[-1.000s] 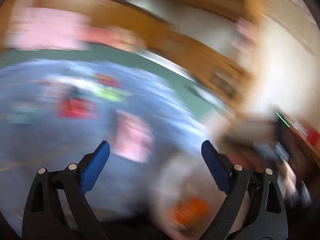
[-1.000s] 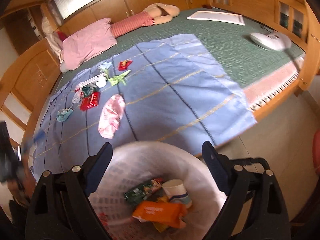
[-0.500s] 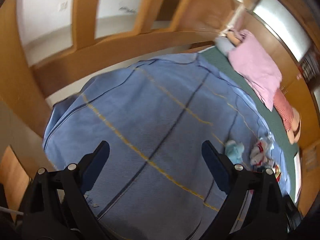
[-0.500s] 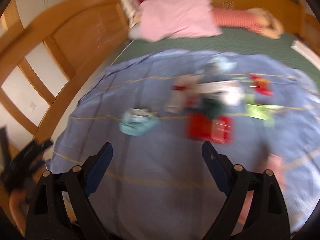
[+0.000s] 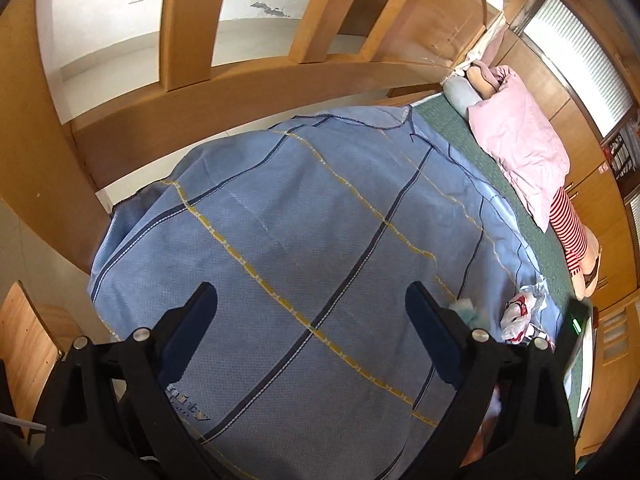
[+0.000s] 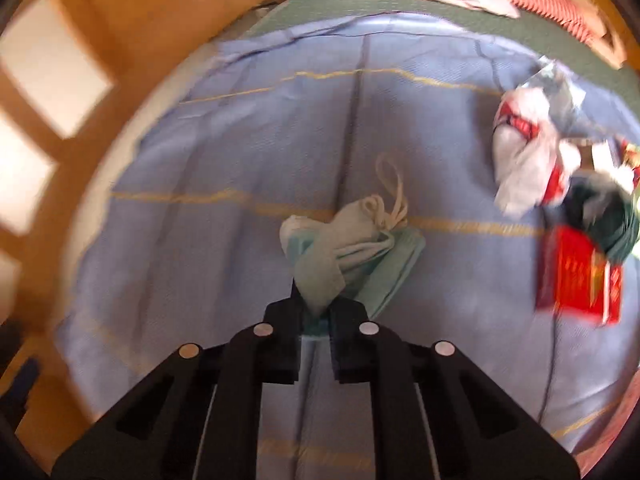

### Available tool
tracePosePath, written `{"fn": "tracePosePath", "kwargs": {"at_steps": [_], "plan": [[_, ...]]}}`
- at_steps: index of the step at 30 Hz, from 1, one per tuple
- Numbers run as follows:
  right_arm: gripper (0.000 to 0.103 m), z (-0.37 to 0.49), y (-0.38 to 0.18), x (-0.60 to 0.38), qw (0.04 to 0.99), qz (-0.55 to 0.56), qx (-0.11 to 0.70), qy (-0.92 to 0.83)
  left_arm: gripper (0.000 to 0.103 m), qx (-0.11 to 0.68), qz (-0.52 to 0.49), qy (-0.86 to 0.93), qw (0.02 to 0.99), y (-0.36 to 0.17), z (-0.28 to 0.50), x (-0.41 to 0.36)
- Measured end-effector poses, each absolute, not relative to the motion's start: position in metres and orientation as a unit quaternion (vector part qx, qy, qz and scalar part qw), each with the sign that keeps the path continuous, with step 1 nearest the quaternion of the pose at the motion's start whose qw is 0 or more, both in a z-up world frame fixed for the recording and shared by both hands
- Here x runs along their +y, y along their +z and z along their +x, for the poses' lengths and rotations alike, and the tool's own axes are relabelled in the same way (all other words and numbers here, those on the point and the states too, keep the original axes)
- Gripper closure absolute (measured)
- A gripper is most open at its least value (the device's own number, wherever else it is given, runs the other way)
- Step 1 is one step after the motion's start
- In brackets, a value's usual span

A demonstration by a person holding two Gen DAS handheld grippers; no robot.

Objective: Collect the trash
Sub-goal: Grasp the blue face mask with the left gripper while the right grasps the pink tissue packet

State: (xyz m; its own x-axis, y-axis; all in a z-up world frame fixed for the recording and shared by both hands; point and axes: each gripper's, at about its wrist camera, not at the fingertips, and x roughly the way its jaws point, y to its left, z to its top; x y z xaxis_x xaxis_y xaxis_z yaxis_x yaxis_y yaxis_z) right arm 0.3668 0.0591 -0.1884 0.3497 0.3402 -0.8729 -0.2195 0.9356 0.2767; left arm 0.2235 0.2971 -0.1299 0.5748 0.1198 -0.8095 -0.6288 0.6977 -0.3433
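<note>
My right gripper (image 6: 315,314) is shut on the near edge of a crumpled teal and white face mask (image 6: 352,250) that lies on the blue checked sheet (image 6: 240,152). To its right lie a white and red plastic wrapper (image 6: 520,152), a dark green wrapper (image 6: 612,216) and a red packet (image 6: 576,280). My left gripper (image 5: 312,320) is open and empty above a bare part of the blue sheet (image 5: 300,220). In the left wrist view the mask (image 5: 472,312) and the white wrapper (image 5: 520,316) show at the right edge.
A pink pillow (image 5: 520,148) and a striped soft toy (image 5: 572,232) lie on the green mattress (image 5: 452,128) beyond the sheet. A wooden bed frame (image 5: 240,96) runs along the far side. The right wrist view is motion-blurred.
My right gripper left the white trash basket, swung over the sheet and closed on the face mask. My left gripper turned from the basket side to the bare sheet and stayed open.
</note>
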Motion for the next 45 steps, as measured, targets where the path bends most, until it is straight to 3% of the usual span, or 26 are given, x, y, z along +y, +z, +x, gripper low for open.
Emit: {"fn": "tracePosePath", "kwargs": {"at_steps": [5,6,9,10,14,19,28,31,32,33,35,36,38,45], "plan": [[0.091,0.308,-0.173,0.062,0.755,0.074,0.576,0.305,0.008,0.409,-0.309,0.218,0.83,-0.132,0.224,0.291],[0.086,0.298,-0.173,0.063,0.745,0.057,0.585,0.317,0.008,0.414,-0.305,0.214,0.831,-0.134,0.225,0.288],[0.043,0.281,-0.162,0.049,0.765,0.02,0.573,0.293,0.008,0.437,-0.295,0.188,0.829,-0.143,0.231,0.276],[0.037,0.278,-0.155,0.039,0.778,0.021,0.559,0.285,0.008,0.448,-0.29,0.17,0.828,-0.146,0.235,0.271],[0.036,0.275,-0.119,-0.025,0.824,0.076,0.512,0.232,0.008,0.485,-0.266,0.105,0.826,-0.158,0.245,0.246],[0.025,0.258,-0.107,-0.131,0.861,0.087,0.501,0.008,0.008,0.52,-0.215,0.045,0.825,-0.168,0.254,0.207],[0.024,0.242,-0.168,-0.202,0.796,0.166,0.574,-0.098,0.01,0.553,-0.132,-0.04,0.822,-0.189,0.262,0.149],[0.027,0.24,-0.177,-0.2,0.796,0.161,0.576,-0.096,0.033,0.559,-0.116,-0.032,0.82,-0.196,0.263,0.145],[0.033,0.236,-0.177,-0.201,0.798,0.158,0.573,-0.096,0.042,0.562,-0.114,-0.031,0.819,-0.197,0.263,0.146],[0.05,0.237,-0.179,-0.197,0.801,0.156,0.571,-0.093,0.051,0.562,-0.112,-0.03,0.819,-0.198,0.263,0.147],[0.056,0.237,-0.178,-0.188,0.807,0.145,0.566,-0.086,0.063,0.558,-0.12,-0.029,0.821,-0.197,0.264,0.153],[0.064,0.235,-0.176,-0.187,0.811,0.142,0.561,-0.08,0.069,0.555,-0.127,-0.032,0.822,-0.195,0.264,0.156],[0.069,0.234,-0.173,-0.183,0.818,0.141,0.554,-0.064,0.075,0.544,-0.141,-0.035,0.826,-0.19,0.263,0.162],[0.069,0.219,-0.138,-0.149,0.856,0.107,0.506,-0.013,0.078,0.49,-0.149,-0.046,0.857,-0.162,0.254,0.167]]}}
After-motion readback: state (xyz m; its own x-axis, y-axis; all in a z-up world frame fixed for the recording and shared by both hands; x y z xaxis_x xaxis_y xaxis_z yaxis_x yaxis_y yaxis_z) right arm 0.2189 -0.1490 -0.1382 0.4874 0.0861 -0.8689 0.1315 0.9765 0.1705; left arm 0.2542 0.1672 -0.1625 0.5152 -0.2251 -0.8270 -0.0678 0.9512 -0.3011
